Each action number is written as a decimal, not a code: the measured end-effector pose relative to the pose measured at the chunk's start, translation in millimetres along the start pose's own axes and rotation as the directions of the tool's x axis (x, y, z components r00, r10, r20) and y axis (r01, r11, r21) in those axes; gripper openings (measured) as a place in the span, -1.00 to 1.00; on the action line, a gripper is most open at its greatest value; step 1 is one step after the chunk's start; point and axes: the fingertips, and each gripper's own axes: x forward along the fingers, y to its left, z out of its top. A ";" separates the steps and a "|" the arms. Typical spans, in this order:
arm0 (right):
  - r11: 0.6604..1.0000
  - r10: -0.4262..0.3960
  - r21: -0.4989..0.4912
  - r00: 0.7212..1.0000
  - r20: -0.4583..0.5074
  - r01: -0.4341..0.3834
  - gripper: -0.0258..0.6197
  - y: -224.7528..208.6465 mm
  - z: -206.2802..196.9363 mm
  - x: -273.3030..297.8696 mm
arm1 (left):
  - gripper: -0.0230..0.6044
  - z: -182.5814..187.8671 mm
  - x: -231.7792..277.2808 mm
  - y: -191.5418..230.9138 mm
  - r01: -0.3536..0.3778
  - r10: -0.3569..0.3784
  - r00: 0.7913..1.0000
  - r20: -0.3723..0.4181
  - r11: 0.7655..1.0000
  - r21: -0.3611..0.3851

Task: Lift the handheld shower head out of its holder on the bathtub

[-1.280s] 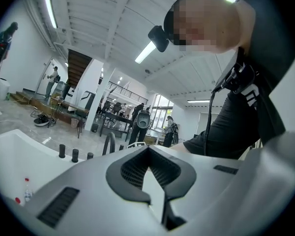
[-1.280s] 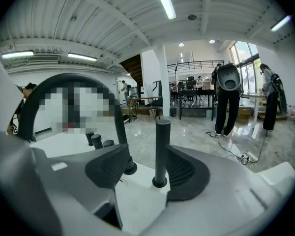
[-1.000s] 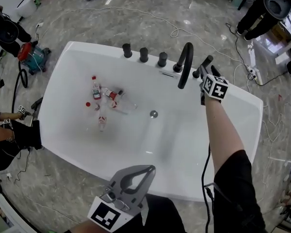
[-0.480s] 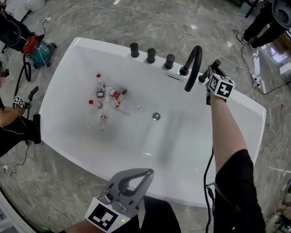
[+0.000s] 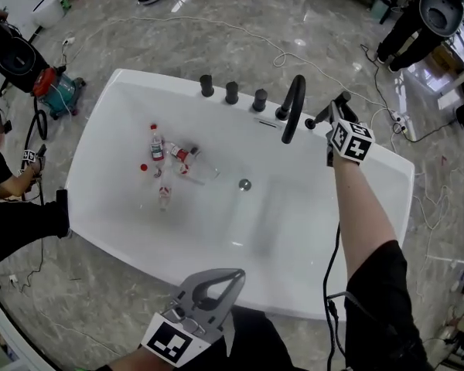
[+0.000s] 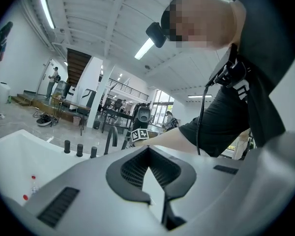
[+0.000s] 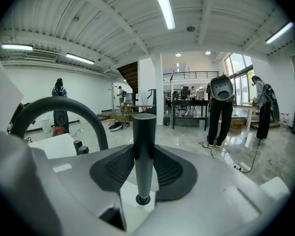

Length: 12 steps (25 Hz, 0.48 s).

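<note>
**Right tongs closed on the shower handle at the tub's far rim**

The right tongs (image 7: pixel 143 150) are clamped on the black handheld shower head (image 7: pixel 144 129). Its round handle stands upright between the two ribbed pads, which press on it from either side. The handle's lower end shows a small ring against the white rim, and I cannot tell whether it has cleared its holder.

In the head view this sits at the far right of the white bathtub (image 5: pixel 294 288), just beside the arched black spout (image 5: pixel 294 103). Three black knobs (image 5: pixel 231 92) stand in a row along the same rim, left of the spout.

The left tongs (image 5: pixel 237 273) hang near the person's body at the near side of the tub, well apart from the fittings. Their tips are together with nothing between them.

Inside the tub lie a few small clear bottles (image 5: pixel 170 154) with red caps, left of the drain (image 5: pixel 244 184). A second person (image 5: pixel 11 207) sits on the marble floor at the tub's left end.
</note>
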 end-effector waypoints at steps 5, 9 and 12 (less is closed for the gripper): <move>1.000 0.000 0.008 0.999 0.039 0.000 -0.55 1.8 27.7 -39.5 | -0.93 16.9 -12.0 -10.8 0.014 -0.014 1.000 0.004 1.000 -0.003; 1.000 0.008 0.016 0.997 0.071 -0.009 -0.55 6.7 50.3 -77.9 | -0.93 36.8 -18.6 -26.2 0.039 -0.039 0.999 0.020 0.999 0.011; 1.000 0.021 0.007 0.996 0.092 -0.021 -0.55 16.0 63.7 -110.3 | -0.93 50.8 -25.0 -38.8 0.058 -0.058 0.998 0.028 0.998 0.016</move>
